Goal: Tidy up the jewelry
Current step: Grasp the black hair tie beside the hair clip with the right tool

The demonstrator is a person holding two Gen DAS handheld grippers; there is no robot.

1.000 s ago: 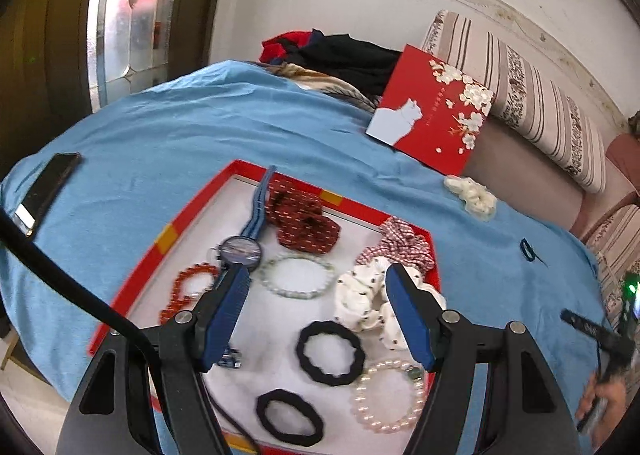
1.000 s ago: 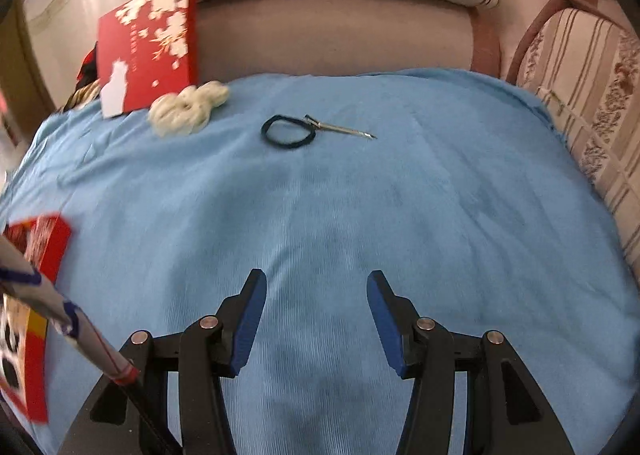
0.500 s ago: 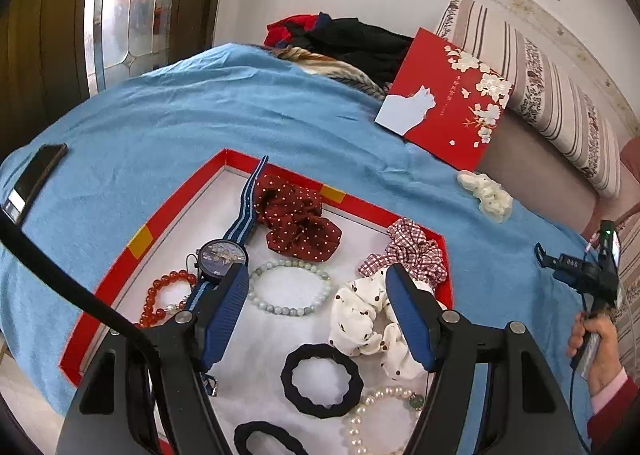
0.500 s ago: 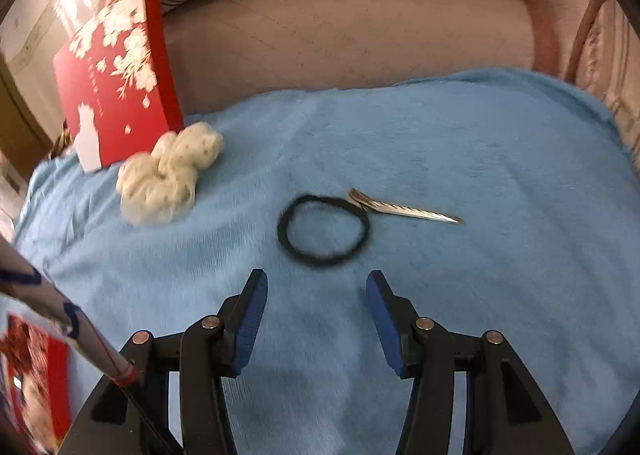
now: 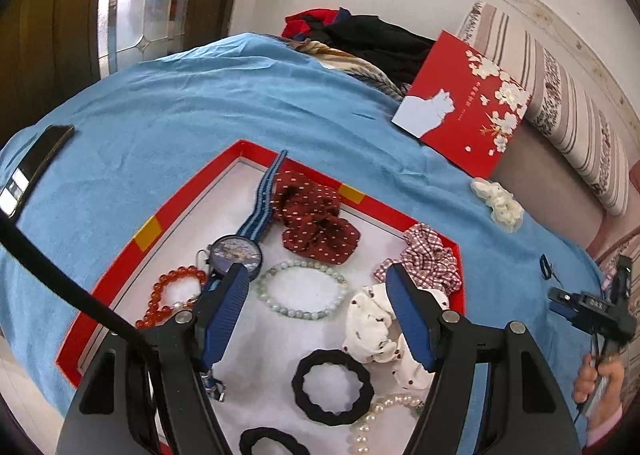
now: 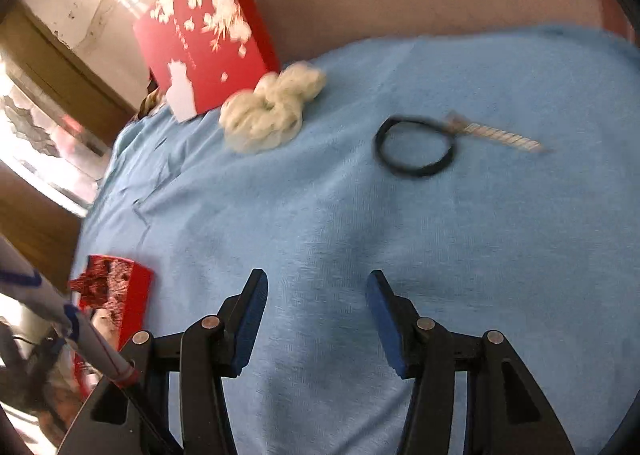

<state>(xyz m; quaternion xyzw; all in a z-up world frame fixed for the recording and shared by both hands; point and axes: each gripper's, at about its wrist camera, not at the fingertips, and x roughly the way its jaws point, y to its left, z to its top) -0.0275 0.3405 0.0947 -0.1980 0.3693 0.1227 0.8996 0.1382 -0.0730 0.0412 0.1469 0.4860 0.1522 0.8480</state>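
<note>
A red tray (image 5: 180,197) with a white floor lies on the blue cloth. It holds a blue-strapped watch (image 5: 236,251), a dark red dotted scrunchie (image 5: 316,223), a pale green bead bracelet (image 5: 300,291), an orange bead bracelet (image 5: 172,295), a plaid scrunchie (image 5: 430,259), a black scrunchie (image 5: 332,387) and a pearl bracelet (image 5: 384,415). My left gripper (image 5: 318,279) hovers open above them, holding nothing. My right gripper (image 6: 316,281) is open over bare cloth. Beyond it lie a thin black hair tie (image 6: 416,145), a silver clip (image 6: 496,135) and a cream scrunchie (image 6: 272,111).
A red flowered box lid (image 5: 464,107) leans against the striped sofa (image 5: 580,107) behind the cloth. A dark phone (image 5: 36,163) lies at the far left and a pile of clothes (image 5: 360,35) at the back. A person's hand (image 5: 600,379) shows at the right edge.
The right gripper has travelled toward the hair tie and swung left, so the tray corner now shows. The left gripper drifted slightly over the tray. Both stayed open.
</note>
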